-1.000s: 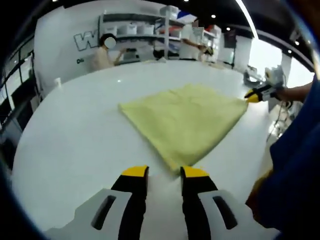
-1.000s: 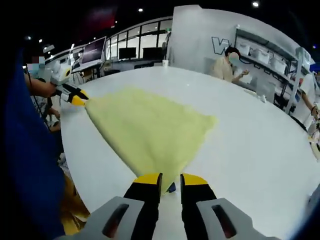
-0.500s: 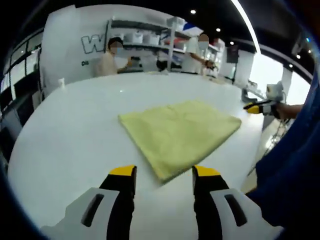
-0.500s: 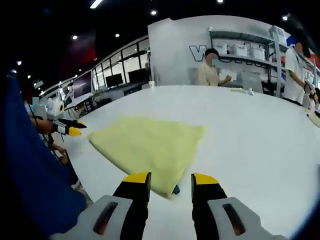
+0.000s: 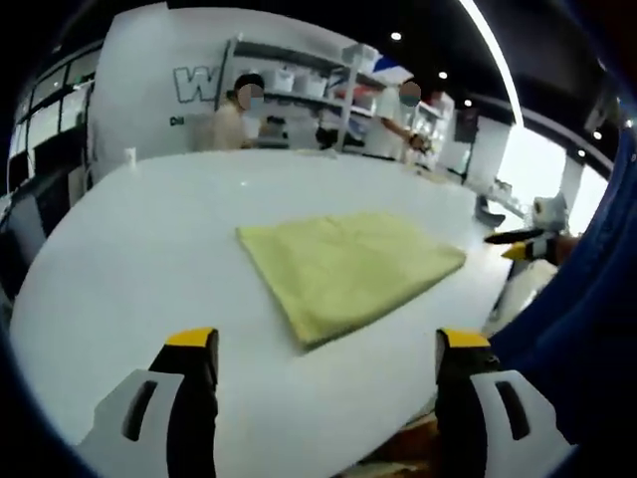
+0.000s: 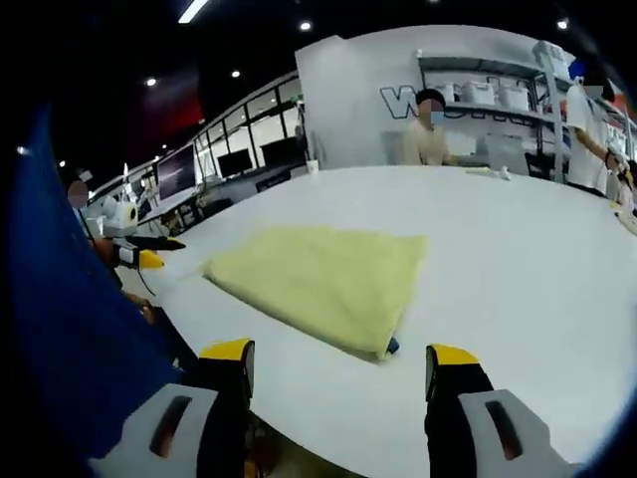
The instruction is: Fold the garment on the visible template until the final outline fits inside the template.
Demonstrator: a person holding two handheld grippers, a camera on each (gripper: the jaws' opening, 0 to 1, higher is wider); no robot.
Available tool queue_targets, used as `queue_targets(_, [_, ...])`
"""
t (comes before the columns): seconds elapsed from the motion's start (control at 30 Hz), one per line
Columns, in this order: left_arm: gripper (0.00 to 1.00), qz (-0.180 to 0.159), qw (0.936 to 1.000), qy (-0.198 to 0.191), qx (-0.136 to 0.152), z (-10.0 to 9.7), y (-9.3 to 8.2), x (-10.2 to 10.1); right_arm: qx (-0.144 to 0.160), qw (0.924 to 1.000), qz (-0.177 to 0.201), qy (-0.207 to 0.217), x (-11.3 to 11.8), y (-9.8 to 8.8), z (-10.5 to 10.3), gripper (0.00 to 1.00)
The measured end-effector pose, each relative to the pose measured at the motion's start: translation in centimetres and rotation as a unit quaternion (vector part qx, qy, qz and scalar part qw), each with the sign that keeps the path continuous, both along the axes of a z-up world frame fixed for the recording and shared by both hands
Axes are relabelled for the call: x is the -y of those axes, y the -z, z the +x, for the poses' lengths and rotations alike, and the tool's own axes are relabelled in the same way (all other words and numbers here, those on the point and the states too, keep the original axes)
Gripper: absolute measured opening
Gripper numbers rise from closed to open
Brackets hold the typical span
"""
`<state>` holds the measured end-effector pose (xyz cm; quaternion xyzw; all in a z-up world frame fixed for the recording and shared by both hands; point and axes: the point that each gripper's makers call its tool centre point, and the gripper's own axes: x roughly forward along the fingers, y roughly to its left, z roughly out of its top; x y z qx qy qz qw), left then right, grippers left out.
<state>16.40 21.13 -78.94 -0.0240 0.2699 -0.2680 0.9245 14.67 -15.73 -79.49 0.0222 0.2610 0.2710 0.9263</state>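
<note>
Lying flat on the white table (image 5: 129, 259), a folded yellow garment (image 5: 343, 264) is sitting between two wide-spread grippers.

Hovering near the table's close edge, the left gripper (image 5: 323, 344) is showing its yellow-tipped jaws far apart with nothing between them, and the garment's near corner is lying just ahead of the gap. The right gripper (image 6: 338, 354) is likewise hanging with jaws spread and gripping nothing, the garment's folded edge lying just beyond it (a small dark-blue bit is peeking out at that near corner, too small to tell what it is). A blue sleeve (image 6: 70, 329) is crowding one side of the right gripper view. People are standing by shelves (image 5: 299, 80) in the background.
</note>
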Motion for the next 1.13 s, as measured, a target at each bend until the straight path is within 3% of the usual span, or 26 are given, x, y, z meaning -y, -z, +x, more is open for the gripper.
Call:
queue_targets(0.23, [0.99, -0.015, 0.9999, 0.0, -0.009, -1.1, -0.6, 0.8, 0.02, 0.9991, 0.032, 0.018, -0.1, -2.0, -0.3, 1.0])
queue_targets(0.5, [0.99, -0.019, 0.9998, -0.007, -0.002, -1.6, -1.8, 0.9, 0.026, 0.9984, 0.042, 0.027, 1.1, -2.4, -0.8, 0.99])
queue_targets(0.7, [0.99, -0.02, 0.9998, -0.009, -0.003, -1.2, -0.8, -1.1, 0.031, 0.998, 0.045, 0.032, 0.8, -2.7, -0.8, 0.99])
queue_targets(1.13, [0.99, -0.018, 0.9998, -0.007, -0.008, -1.8, -0.7, -0.3, 0.037, 0.9966, 0.056, 0.048, 0.1, -3.0, -0.8, 0.99])
